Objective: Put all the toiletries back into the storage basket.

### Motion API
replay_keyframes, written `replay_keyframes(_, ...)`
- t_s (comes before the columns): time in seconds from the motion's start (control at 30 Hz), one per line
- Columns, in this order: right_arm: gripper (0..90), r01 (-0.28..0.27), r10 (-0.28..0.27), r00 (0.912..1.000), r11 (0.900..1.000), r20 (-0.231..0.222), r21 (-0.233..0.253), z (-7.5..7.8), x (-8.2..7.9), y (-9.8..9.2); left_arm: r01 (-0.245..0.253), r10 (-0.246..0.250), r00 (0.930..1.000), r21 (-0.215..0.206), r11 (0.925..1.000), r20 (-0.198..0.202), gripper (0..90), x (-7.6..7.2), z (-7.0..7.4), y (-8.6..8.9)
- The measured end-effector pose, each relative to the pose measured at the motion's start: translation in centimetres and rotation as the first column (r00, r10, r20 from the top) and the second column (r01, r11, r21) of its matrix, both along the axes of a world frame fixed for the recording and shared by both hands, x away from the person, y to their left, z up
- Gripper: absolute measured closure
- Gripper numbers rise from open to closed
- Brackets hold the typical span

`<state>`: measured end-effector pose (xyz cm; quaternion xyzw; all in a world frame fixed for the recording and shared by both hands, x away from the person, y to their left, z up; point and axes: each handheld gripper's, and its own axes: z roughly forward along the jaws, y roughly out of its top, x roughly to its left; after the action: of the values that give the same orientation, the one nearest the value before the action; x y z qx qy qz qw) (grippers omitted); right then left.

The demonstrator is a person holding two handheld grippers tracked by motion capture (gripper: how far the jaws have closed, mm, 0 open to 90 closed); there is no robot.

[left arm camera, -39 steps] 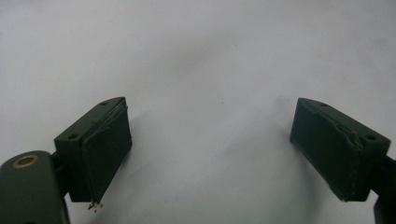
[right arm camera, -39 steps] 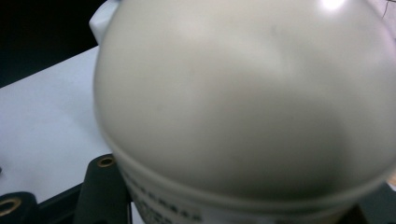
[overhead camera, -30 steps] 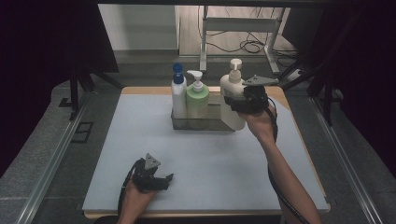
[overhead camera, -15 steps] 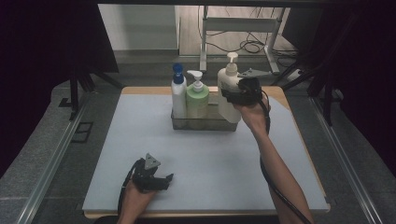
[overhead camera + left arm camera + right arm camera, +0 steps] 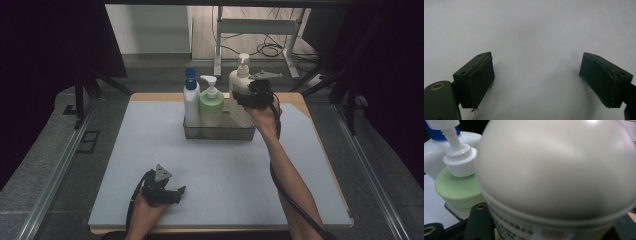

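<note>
Right gripper (image 5: 246, 97) is clamped on the cream pump bottle (image 5: 239, 85), which stands upright at the right end of the wire basket (image 5: 220, 133) near the middle of the tabletop's far edge; in the right gripper view the bottle's body (image 5: 559, 170) sits between the jaws. Beside it in the basket: green pump bottle (image 5: 211, 102), then white bottle with blue cap (image 5: 191, 97) at the left end. Left gripper (image 5: 170, 192) rests near the tabletop's (image 5: 150, 150) near edge, jaws wide apart, nothing between them.
</note>
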<state>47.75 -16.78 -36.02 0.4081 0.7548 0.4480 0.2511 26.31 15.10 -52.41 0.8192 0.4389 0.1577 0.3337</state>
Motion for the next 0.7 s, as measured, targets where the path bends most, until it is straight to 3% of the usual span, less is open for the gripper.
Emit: replay_keyframes(0.7,40.5,0.005,-0.005,1.0,1.0,0.002,-0.004,-2.3,1.9,1.5,0.0,0.0,1.0,0.001,1.0,-0.001,12.1,0.0,0.0,0.0)
